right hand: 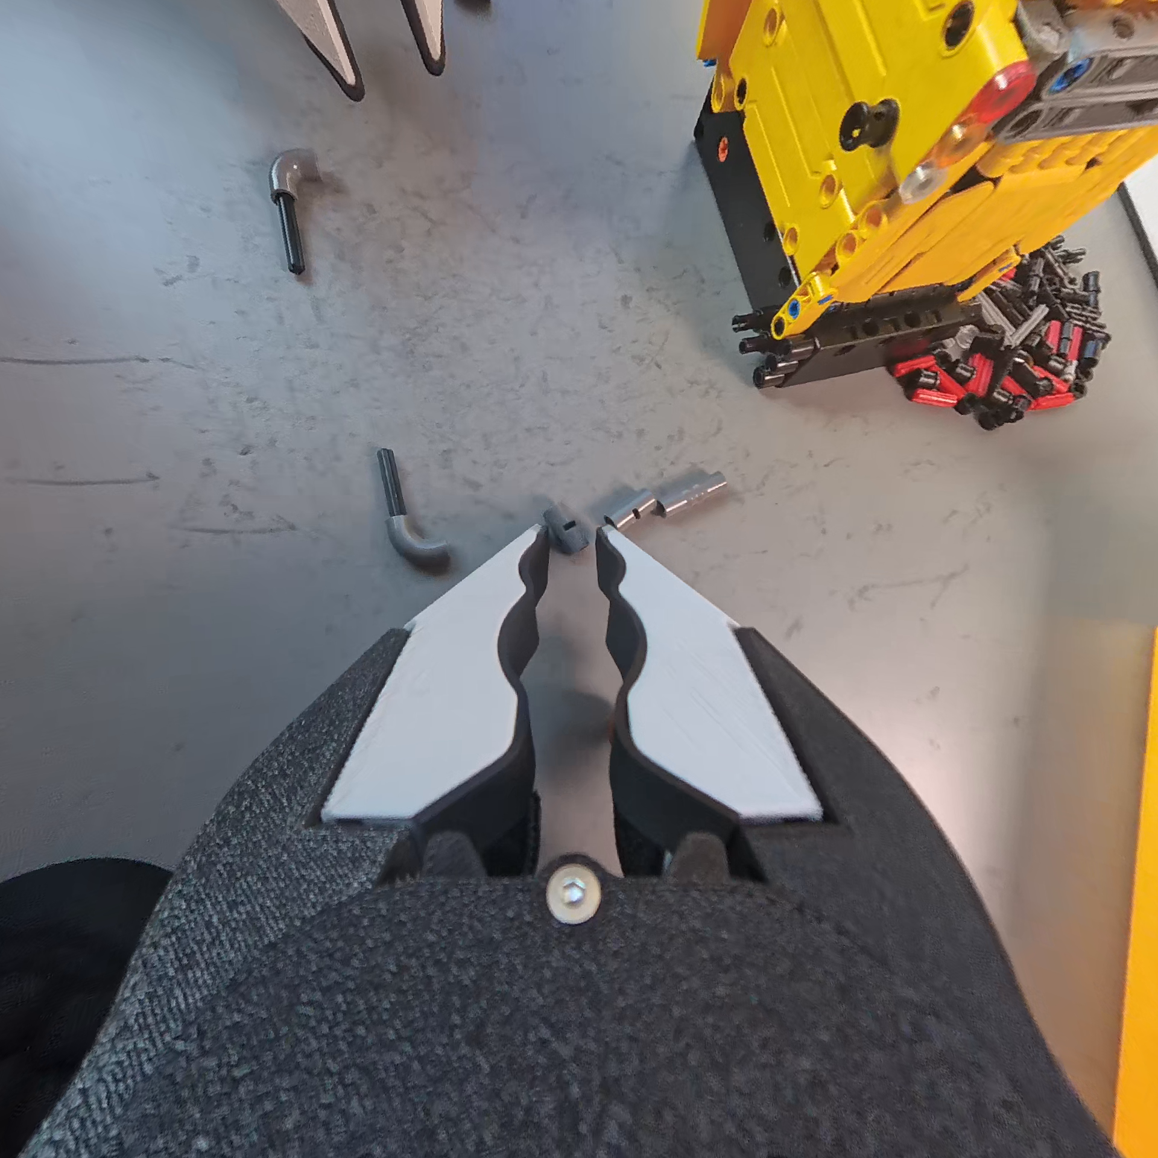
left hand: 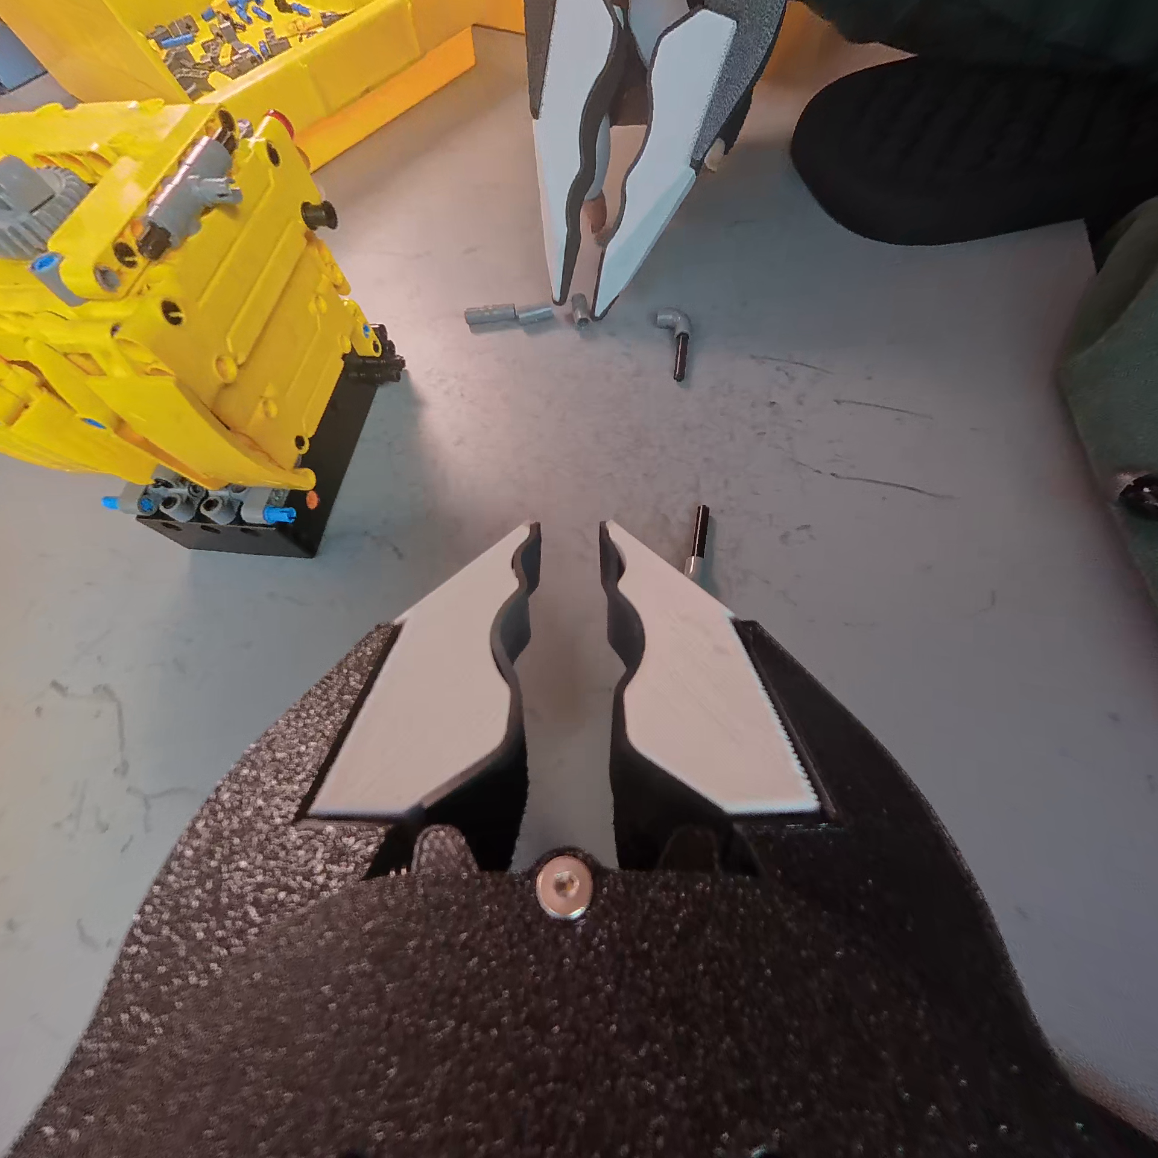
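On the far left of the left wrist view stands a yellow brick-built model (left hand: 188, 301) on a black base, with grey gears and a grey cylinder on its upper side and blue and black pins poking from its near edge. Behind it lies a yellow tray (left hand: 263, 56) full of small loose parts. The grey table (left hand: 814, 626) is scuffed and marked. The left gripper (left hand: 569, 529) hovers low over bare table, its white fingers spread with nothing between them; just right of its right fingertip lies a black axle with a grey end (left hand: 697, 539). Farther off, in a rough row, lie two short grey tube connectors (left hand: 509, 312) end to end, then a small grey connector (left hand: 580, 308), then a grey elbow with a black axle (left hand: 678, 338). The right gripper (left hand: 583, 307) comes down from the far side with its tips at the table, one on each side of the small grey connector. In the right wrist view this same right gripper (right hand: 569, 532) shows its fingers slightly apart, the small grey connector (right hand: 566, 529) standing between the tips, close to both; whether they press on it I cannot tell. To its right lie the two tube connectors (right hand: 664, 501), to its left the elbow piece (right hand: 410, 520). At far right stands the model (right hand: 908, 188), with a cluster of red and black pins (right hand: 1015, 357) at its foot.
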A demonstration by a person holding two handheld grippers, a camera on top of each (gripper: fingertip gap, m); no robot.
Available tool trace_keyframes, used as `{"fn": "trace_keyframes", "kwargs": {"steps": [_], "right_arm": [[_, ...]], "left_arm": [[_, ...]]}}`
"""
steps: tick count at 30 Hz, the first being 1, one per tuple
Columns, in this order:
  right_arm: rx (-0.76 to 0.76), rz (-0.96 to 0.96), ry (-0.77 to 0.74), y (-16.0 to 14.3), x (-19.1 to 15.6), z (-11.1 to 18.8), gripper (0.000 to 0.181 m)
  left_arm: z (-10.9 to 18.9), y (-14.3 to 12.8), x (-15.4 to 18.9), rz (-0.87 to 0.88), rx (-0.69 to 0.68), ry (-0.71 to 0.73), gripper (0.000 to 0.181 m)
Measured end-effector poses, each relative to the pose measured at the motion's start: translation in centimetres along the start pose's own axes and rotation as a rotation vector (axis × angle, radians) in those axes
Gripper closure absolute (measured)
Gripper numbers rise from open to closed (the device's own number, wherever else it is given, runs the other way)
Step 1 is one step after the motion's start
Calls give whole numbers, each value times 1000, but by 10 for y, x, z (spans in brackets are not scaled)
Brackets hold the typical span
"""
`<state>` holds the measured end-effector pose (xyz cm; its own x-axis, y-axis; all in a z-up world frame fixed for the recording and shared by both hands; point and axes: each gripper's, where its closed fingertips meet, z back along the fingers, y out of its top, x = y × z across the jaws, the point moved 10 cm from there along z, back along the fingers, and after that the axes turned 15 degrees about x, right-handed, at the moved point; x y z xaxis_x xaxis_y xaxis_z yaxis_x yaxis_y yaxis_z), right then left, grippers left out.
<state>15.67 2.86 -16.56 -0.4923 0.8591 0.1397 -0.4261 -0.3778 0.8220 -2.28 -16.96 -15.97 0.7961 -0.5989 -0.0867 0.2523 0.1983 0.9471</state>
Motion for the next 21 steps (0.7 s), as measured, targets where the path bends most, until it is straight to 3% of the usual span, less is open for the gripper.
{"fn": "trace_keyframes", "kwargs": {"steps": [6,12,15,21], "right_arm": [[29,28,69,4,-8,-3,174],[90,4,191,32,-36,-18,174],[55,-80,233,44,-51,-35,173],[176,-136,270,62,-59,-43,174]], "left_arm": [[-1,-1,6,-16,-11,-52,164],[0,-1,20,-15,-25,-210,160],[-3,0,25,-45,-26,-218,162],[-9,10,37,-122,51,-210,167]]}}
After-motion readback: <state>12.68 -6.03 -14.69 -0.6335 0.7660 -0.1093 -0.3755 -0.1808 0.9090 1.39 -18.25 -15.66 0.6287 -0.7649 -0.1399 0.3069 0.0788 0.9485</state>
